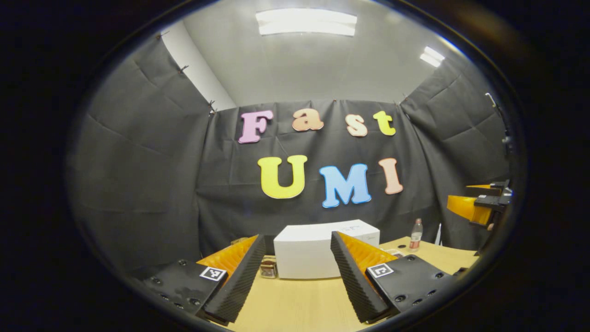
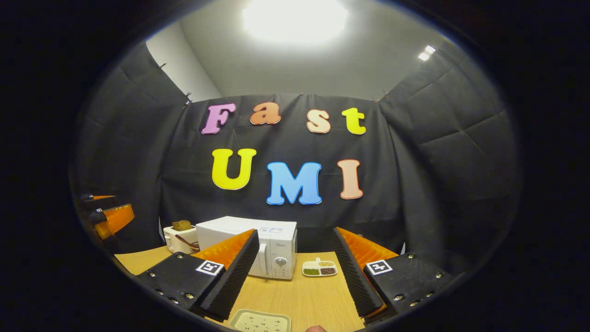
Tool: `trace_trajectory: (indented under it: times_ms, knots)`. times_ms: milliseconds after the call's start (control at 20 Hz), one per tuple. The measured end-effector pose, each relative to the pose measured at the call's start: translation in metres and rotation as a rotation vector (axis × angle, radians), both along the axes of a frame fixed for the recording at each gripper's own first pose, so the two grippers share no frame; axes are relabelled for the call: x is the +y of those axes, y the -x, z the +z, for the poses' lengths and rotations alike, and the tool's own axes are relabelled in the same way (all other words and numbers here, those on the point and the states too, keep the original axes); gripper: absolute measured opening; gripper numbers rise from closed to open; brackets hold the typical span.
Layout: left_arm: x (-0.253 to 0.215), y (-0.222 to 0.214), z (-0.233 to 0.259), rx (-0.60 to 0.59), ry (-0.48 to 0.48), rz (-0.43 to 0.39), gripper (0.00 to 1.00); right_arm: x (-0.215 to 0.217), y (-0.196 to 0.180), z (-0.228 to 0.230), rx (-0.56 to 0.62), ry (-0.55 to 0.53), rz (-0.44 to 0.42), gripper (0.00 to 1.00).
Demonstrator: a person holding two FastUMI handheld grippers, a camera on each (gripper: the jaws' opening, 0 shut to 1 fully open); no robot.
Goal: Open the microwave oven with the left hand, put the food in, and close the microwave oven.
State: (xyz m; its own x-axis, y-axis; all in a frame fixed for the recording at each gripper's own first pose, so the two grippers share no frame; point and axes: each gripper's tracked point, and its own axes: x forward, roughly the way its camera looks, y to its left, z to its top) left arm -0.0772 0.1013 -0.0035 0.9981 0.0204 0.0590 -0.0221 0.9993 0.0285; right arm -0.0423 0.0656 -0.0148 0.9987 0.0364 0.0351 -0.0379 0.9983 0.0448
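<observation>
The white microwave [image 2: 258,246] stands at the back of the wooden table [image 2: 299,295], door closed, with its handle and knob on the right side of the front. To its right lies a small divided dish of food [image 2: 319,268]. My right gripper [image 2: 295,233] hangs open above the table's near side, holding nothing. In the left gripper view the microwave [image 1: 322,249] lies straight ahead, framed by my open, empty left gripper [image 1: 297,237]. The right gripper [image 1: 479,207] shows at the far right edge, and the left gripper [image 2: 108,216] at the far left edge of the right gripper view.
A white toaster with bread [image 2: 179,235] sits left of the microwave. A pale speckled tray [image 2: 260,322] lies at the table's near edge. A small bottle [image 1: 416,234] stands to the right of the microwave. Black cloth walls close in the booth.
</observation>
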Motion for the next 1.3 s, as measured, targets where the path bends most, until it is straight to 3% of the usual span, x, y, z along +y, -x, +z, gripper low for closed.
trace_trajectory:
  times_ms: [300,400,500,1300]
  knots:
    - [-0.003,0.0,0.003,-0.01,-0.003,-0.013,0.98,-0.003,0.003,0.001,-0.006,0.002,-0.012,0.96]
    - [-0.004,-0.001,0.004,-0.015,-0.005,-0.015,0.93,-0.003,0.003,0.001,-0.007,0.003,-0.016,0.96]
    - [-0.005,0.0,0.004,-0.015,-0.004,-0.018,0.98,-0.005,0.002,0.001,-0.006,0.0,-0.02,0.96]
    - [-0.021,-0.005,0.005,-0.02,-0.011,-0.046,0.98,-0.014,0.004,0.002,-0.01,0.003,-0.035,0.96]
